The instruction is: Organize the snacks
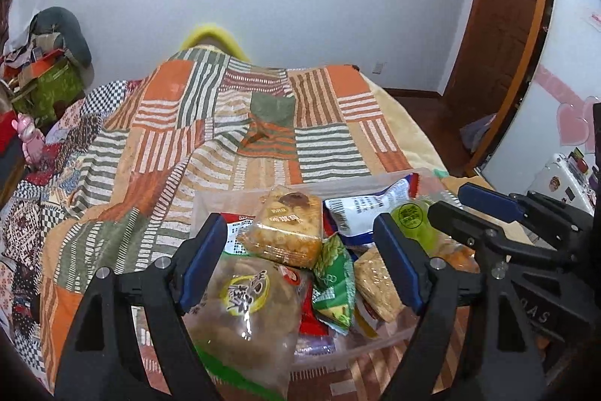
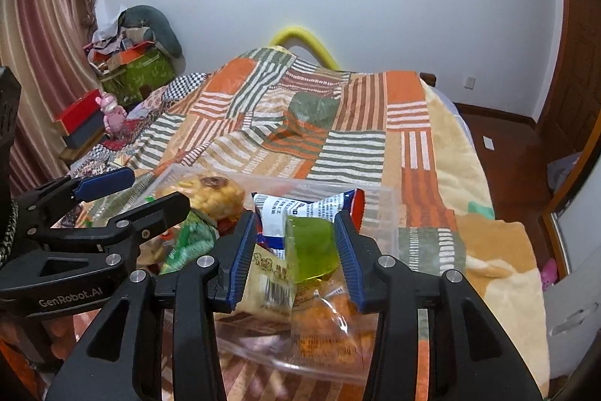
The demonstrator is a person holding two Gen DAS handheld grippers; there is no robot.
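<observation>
Left tongs (image 1: 300, 250): jaws spread wide and released, hovering over the heap of snacks, gripping nothing.
Right tongs (image 2: 296, 250): jaws partly apart around a green jelly cup (image 2: 310, 247); whether the pads press it cannot be told.
Between the left jaws: a clear-wrapped brown pastry (image 1: 244, 310), with a crumbly cake packet (image 1: 285, 232) just beyond.
Beside the right tongs: a white and blue packet (image 2: 300, 209) just behind the cup, and a green packet (image 2: 188, 239) to their left.
Beneath both tongs: a clear plastic bin (image 2: 387, 213) holding all the snacks.
Further out: the bin rests on a striped patchwork bedspread (image 1: 188, 138).
</observation>
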